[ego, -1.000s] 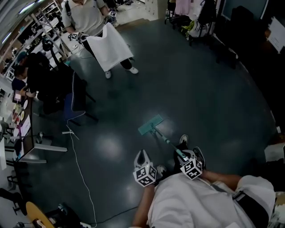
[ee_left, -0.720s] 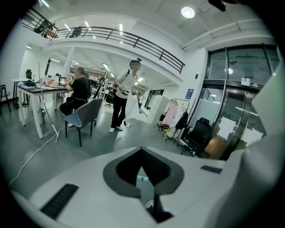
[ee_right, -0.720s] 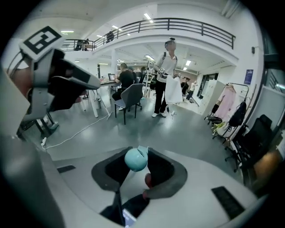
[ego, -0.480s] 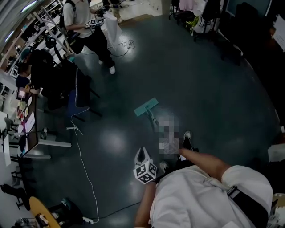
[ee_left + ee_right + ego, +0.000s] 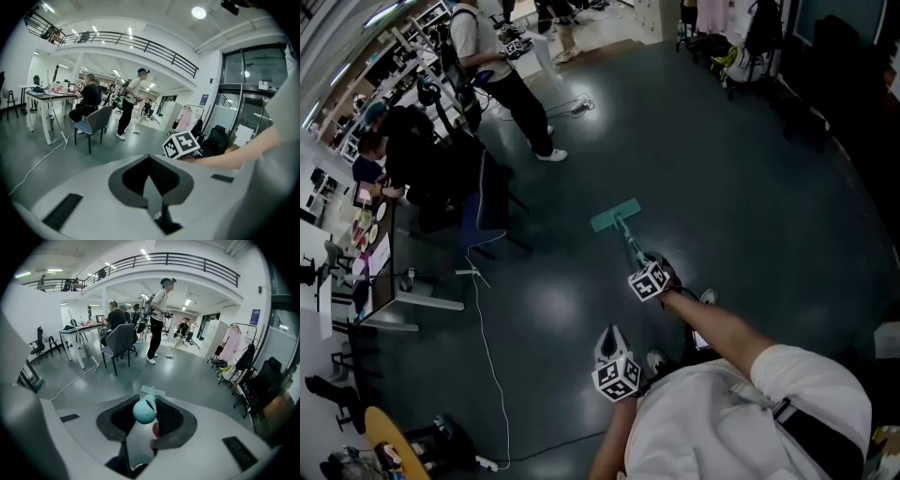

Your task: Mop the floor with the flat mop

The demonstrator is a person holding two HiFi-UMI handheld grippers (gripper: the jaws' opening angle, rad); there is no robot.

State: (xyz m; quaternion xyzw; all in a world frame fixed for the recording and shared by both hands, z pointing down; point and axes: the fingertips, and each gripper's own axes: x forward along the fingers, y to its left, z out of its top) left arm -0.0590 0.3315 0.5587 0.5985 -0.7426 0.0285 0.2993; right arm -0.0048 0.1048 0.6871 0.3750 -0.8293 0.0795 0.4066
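Observation:
The flat mop lies with its teal head [image 5: 615, 216] flat on the dark floor, its thin handle [image 5: 630, 247] slanting back to my right gripper [image 5: 652, 278]. That gripper is stretched out ahead of me and shut on the handle. In the right gripper view the handle's teal end cap [image 5: 145, 409] sits between the pads, with the mop head [image 5: 152, 391] just beyond it. My left gripper [image 5: 609, 342] hangs close to my body, shut and holding nothing. In the left gripper view its jaws [image 5: 149, 164] meet, and the right gripper's marker cube [image 5: 181, 144] shows ahead.
A blue chair [image 5: 483, 211] stands left of the mop. Beyond it a seated person [image 5: 408, 150] works at a desk [image 5: 356, 253], and another person [image 5: 511, 89] stands farther off. A white cable [image 5: 487, 347] trails over the floor at the left. Clothes racks [image 5: 741, 37] line the far right.
My right arm has reached forward and pushed the mop head farther away over the floor. The left gripper stayed near my body. The person at the back walked left.

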